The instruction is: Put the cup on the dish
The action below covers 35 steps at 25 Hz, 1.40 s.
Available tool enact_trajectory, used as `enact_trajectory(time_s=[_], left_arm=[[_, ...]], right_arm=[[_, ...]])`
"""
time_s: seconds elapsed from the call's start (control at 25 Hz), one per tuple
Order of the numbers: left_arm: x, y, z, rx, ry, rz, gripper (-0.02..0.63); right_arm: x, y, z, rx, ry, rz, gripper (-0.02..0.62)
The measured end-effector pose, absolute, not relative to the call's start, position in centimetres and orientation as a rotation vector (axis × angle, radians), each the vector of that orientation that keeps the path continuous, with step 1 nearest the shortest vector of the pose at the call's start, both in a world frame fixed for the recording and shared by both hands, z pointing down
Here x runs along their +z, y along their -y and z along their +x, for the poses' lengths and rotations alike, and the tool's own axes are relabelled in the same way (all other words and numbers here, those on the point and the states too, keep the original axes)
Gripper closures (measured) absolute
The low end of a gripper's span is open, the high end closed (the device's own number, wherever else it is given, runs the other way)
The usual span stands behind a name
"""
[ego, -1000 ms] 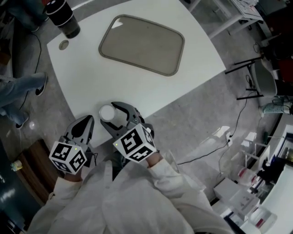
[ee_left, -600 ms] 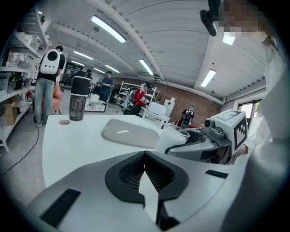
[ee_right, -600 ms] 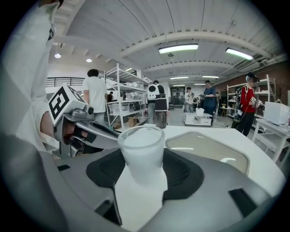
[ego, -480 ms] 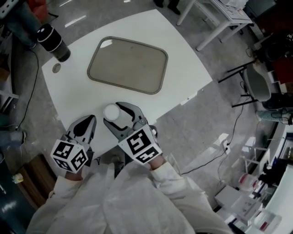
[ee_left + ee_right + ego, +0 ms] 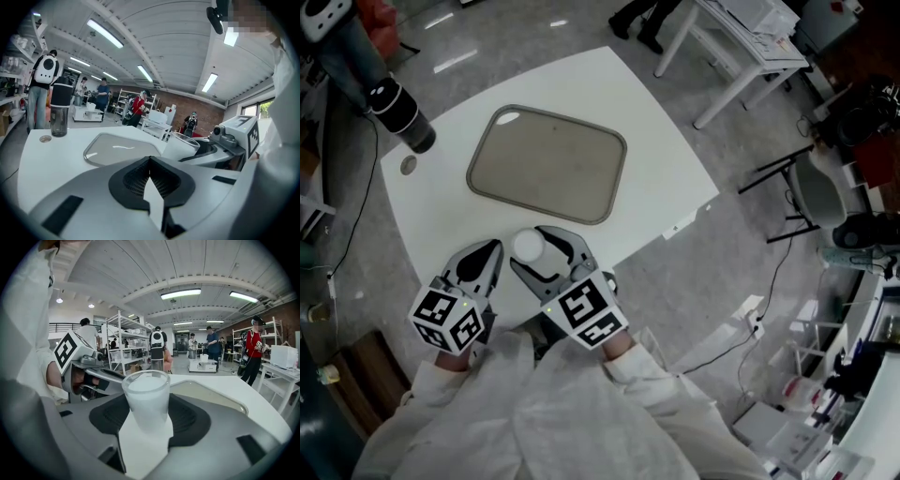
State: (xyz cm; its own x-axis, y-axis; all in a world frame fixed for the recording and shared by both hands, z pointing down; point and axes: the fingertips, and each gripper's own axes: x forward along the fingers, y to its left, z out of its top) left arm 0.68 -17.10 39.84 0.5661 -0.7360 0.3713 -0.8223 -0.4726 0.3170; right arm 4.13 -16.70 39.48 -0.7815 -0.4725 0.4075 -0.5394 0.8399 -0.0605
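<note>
- Head view: your right gripper [image 5: 527, 248] is clamped on the frosted cup [image 5: 528, 243], which stands upright near the table [image 5: 666, 178] edge, short of the dish [image 5: 548, 164]. Your left gripper [image 5: 487, 251] beside it is closed and empty.
- Left gripper view: the jaws are together on nothing, and the frosted cup is off to their right.
- Right gripper view: the pads grip the frosted cup's lower wall. It looks light, smooth and possibly slippery, so hold it gently and low.

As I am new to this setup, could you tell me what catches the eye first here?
The right gripper clamps a frosted white cup between its fingers, at the near edge of the table. Beyond it lies an empty grey dish, and a dark bottle stands at the far left corner.
</note>
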Motion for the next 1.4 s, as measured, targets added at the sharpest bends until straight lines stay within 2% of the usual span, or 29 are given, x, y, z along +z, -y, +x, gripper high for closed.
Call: enact_trajectory(time_s=[0.56,1.4], left_arm=[[39.1,18.8,2.5,0.28,1.213,2.383,0.598],[39.3,19.1,1.1,0.326,1.169,2.391,0.598]], right_arm=[[39.5,19.9,6.5,0.296,2.619,0.872,0.334],[39.3,20.5,4.8,0.321,2.602,0.885,0.336]])
